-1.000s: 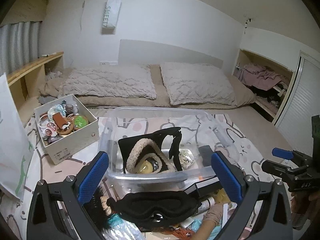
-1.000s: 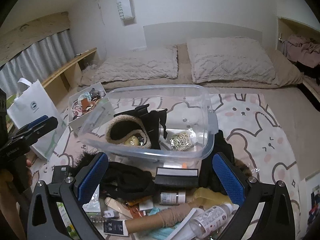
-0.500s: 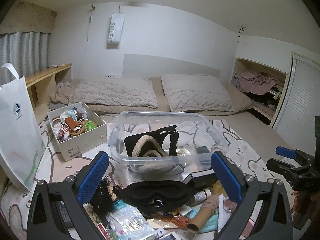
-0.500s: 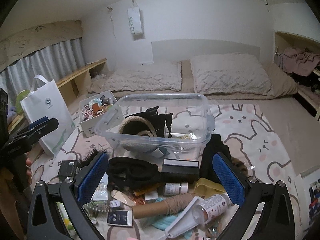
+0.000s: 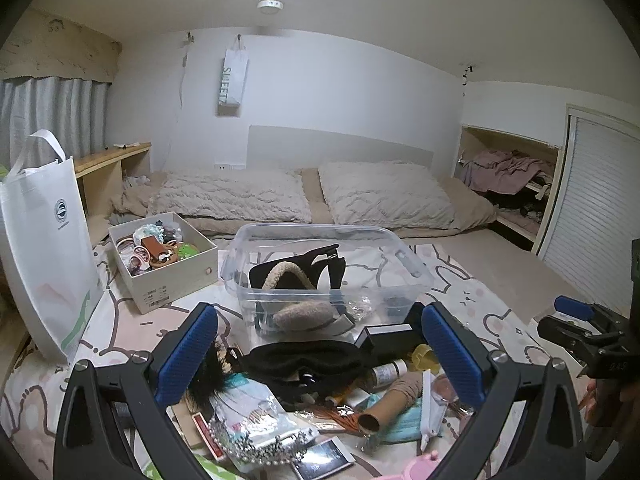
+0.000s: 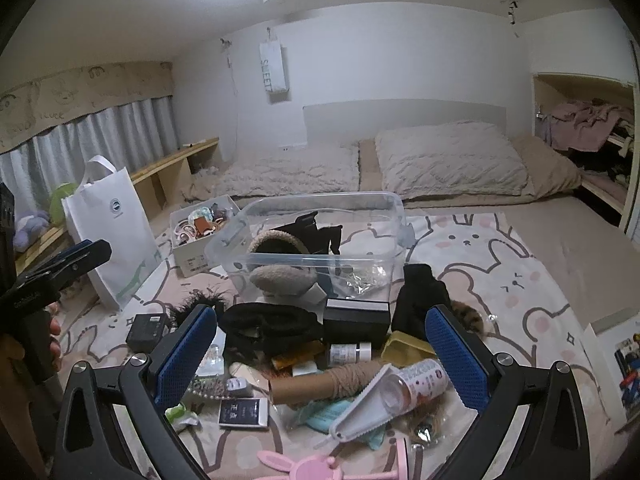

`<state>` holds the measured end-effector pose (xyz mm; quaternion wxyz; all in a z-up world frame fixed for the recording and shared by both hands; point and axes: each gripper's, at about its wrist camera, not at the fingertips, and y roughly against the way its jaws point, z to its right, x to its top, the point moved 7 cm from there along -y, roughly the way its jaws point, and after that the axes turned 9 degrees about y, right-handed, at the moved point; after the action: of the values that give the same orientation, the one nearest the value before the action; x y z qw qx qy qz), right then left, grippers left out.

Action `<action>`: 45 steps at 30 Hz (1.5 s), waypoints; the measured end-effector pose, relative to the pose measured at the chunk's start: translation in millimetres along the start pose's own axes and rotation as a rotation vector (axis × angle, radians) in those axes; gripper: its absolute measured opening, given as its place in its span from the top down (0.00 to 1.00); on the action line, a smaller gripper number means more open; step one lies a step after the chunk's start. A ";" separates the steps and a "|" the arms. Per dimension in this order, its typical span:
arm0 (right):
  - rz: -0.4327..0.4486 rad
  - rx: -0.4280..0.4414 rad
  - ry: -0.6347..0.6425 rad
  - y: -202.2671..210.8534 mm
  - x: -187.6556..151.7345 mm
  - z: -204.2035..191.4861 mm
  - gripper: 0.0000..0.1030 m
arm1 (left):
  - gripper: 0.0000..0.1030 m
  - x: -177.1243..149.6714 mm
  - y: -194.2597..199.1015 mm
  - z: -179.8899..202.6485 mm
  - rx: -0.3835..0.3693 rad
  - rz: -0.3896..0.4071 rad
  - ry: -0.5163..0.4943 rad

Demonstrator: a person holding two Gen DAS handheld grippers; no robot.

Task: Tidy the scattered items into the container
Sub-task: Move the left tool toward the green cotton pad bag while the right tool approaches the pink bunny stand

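Observation:
A clear plastic bin (image 5: 412, 276) (image 6: 396, 216) stands on the bunny-print bedspread and holds fuzzy earmuffs (image 5: 300, 312) and black items. In front of it lies a pile of scattered items: a black sleep mask (image 5: 304, 360) (image 6: 268, 320), a black box (image 6: 356, 316), a cardboard tube (image 6: 320, 384), a small bottle (image 6: 348, 352), a clear bottle (image 6: 416, 380). My left gripper (image 5: 320, 352) is open and empty, above the pile. My right gripper (image 6: 320, 356) is open and empty, above the pile too.
A white cardboard box (image 5: 176, 284) of trinkets stands left of the bin. A white tote bag (image 5: 44, 240) (image 6: 116, 228) stands further left. Two pillows (image 5: 384, 196) lie behind. Shelves (image 5: 516, 184) with clothes are at the right. A pink bunny stand (image 6: 304, 464) lies close in front.
Both grippers have pulled back and risen away from the bin, so more of the pile and room shows. Both stay open and empty.

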<state>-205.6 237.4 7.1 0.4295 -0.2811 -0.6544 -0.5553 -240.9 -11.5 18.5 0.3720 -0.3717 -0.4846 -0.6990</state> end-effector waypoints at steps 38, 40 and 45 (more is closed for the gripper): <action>0.017 0.043 0.018 53.5 -77.0 -35.8 0.00 | 0.00 -68.5 99.0 -52.3 0.129 0.034 0.080; -0.004 0.043 0.012 48.5 -84.1 -37.1 0.00 | 0.00 -78.0 97.9 -63.9 0.163 0.017 0.093; -0.062 0.045 0.012 33.8 -103.0 -39.8 0.00 | 0.00 -103.9 92.5 -90.8 0.224 -0.035 0.132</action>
<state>-118.3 217.7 -66.0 0.4220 -0.2476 -0.6726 -0.5552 -127.4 -105.0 -58.9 0.4301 -0.2725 -0.5405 -0.6698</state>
